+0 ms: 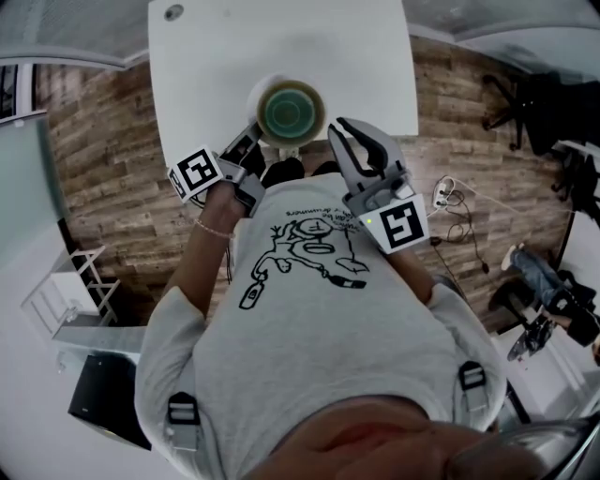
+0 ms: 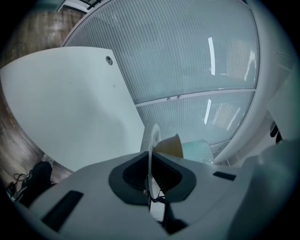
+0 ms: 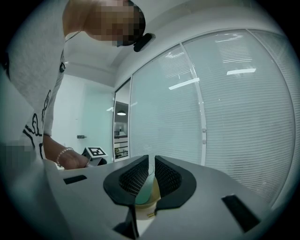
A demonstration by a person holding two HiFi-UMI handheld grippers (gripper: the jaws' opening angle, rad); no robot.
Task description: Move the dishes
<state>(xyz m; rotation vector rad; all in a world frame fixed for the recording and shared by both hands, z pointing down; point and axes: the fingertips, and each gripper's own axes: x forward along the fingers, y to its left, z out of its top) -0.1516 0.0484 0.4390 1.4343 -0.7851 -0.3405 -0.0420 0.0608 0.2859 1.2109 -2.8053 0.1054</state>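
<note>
A stack of dishes hangs at the near edge of the white table [image 1: 216, 66]: a white plate [image 1: 255, 94] carries a tan bowl [image 1: 317, 94] with a green bowl [image 1: 292, 112] nested inside. My left gripper [image 1: 255, 133] is shut on the plate's left rim. In the left gripper view the thin plate edge [image 2: 152, 150] stands upright between the pads, with the tan bowl [image 2: 171, 146] behind it. My right gripper [image 1: 336, 129] is shut on the stack's right side. The right gripper view shows the green bowl's rim [image 3: 149, 180] pinched between the pads, above the tan bowl [image 3: 152, 199].
The table has a small round grommet [image 1: 173, 12] near its far left corner. Wood flooring surrounds it. A black office chair [image 1: 525, 103] and loose cables [image 1: 455, 202] lie to the right, and a white rack [image 1: 66, 291] and a black box [image 1: 103, 398] to the left. A glass wall with blinds [image 2: 187, 56] stands beyond.
</note>
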